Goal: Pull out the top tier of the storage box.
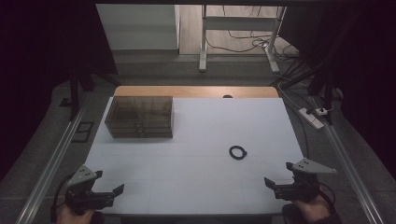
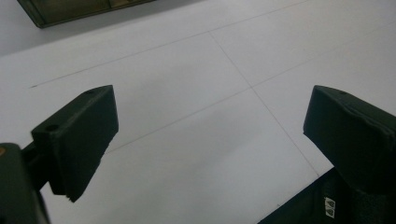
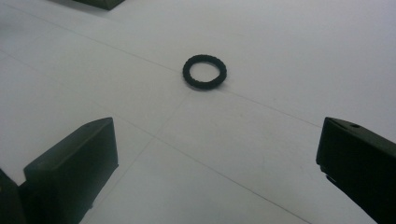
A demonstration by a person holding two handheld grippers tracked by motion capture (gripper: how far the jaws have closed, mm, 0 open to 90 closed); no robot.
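Item: small black ridged rubber ring (image 3: 204, 72), flat on white table (image 1: 196, 177), ahead of right gripper (image 1: 280, 173), untouched; likely light, flexible, low-lying; best pinched across one rim. Right gripper: jaws spread, empty. Left gripper (image 1: 108, 183): jaws spread, empty, well apart from ring

Matt black ribbed ring (image 3: 204, 72) – smooth white table (image 1: 196, 168) – translucent smoky plastic box (image 1: 140, 116)

cut off: smoky box (image 2: 70, 10) by left tool view's top edge | box contents (image 1: 140, 112): too dim to tell
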